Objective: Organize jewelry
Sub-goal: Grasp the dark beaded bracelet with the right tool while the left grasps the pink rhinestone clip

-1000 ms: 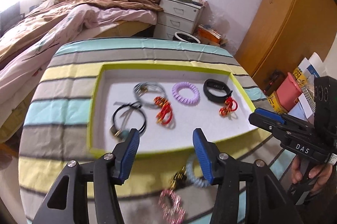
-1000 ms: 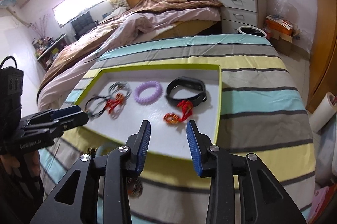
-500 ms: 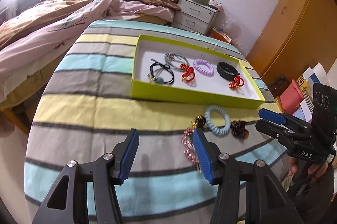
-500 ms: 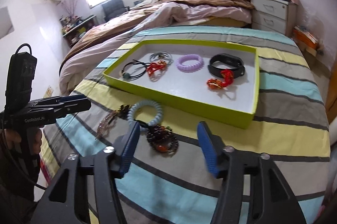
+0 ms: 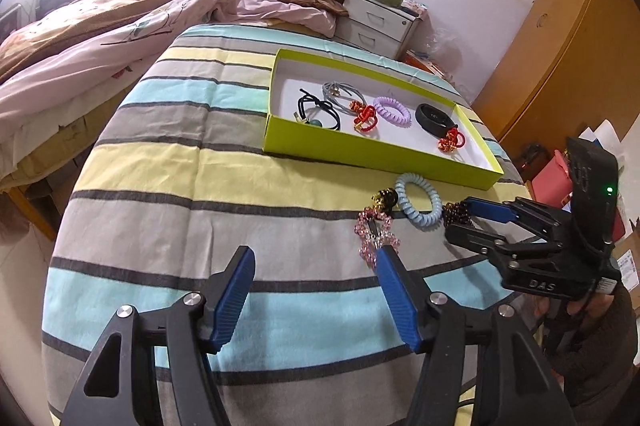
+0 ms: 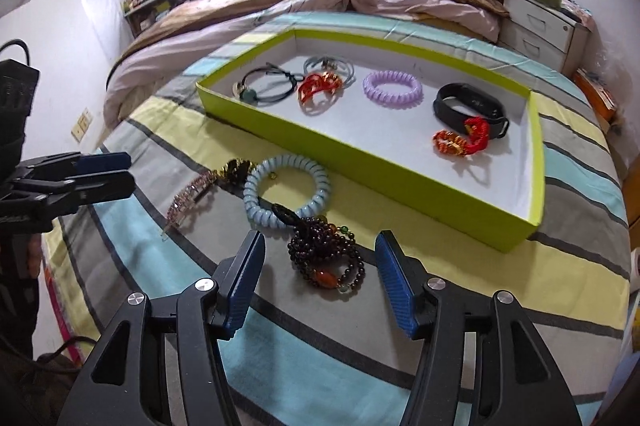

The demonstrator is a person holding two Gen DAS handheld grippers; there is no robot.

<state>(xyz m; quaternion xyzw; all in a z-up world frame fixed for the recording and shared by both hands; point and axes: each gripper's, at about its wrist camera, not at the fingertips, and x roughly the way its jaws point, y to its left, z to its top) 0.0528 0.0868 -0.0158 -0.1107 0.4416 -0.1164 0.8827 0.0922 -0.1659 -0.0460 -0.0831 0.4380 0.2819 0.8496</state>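
Observation:
A lime-green tray (image 5: 360,154) (image 6: 400,182) on the striped tablecloth holds several hair ties and bracelets, among them a purple coil (image 6: 392,88) and a black band (image 6: 468,106). In front of the tray lie a light-blue coil tie (image 6: 286,190) (image 5: 420,202), a dark bead bracelet (image 6: 326,258), a pink crystal hair clip (image 5: 374,232) (image 6: 188,198) and a gold-black piece (image 6: 236,170). My right gripper (image 6: 320,274) is open, low over the bead bracelet. My left gripper (image 5: 316,290) is open and empty, left of the hair clip.
A bed with pink and brown bedding (image 5: 100,26) lies left of the table. A white nightstand (image 5: 380,22) stands behind it and a wooden wardrobe (image 5: 560,38) at the right. A pink box (image 5: 554,178) sits beyond the table's right edge.
Both grippers pulled back from over the tray toward the table's near side. The right gripper opened wider and dropped toward the bead bracelet.

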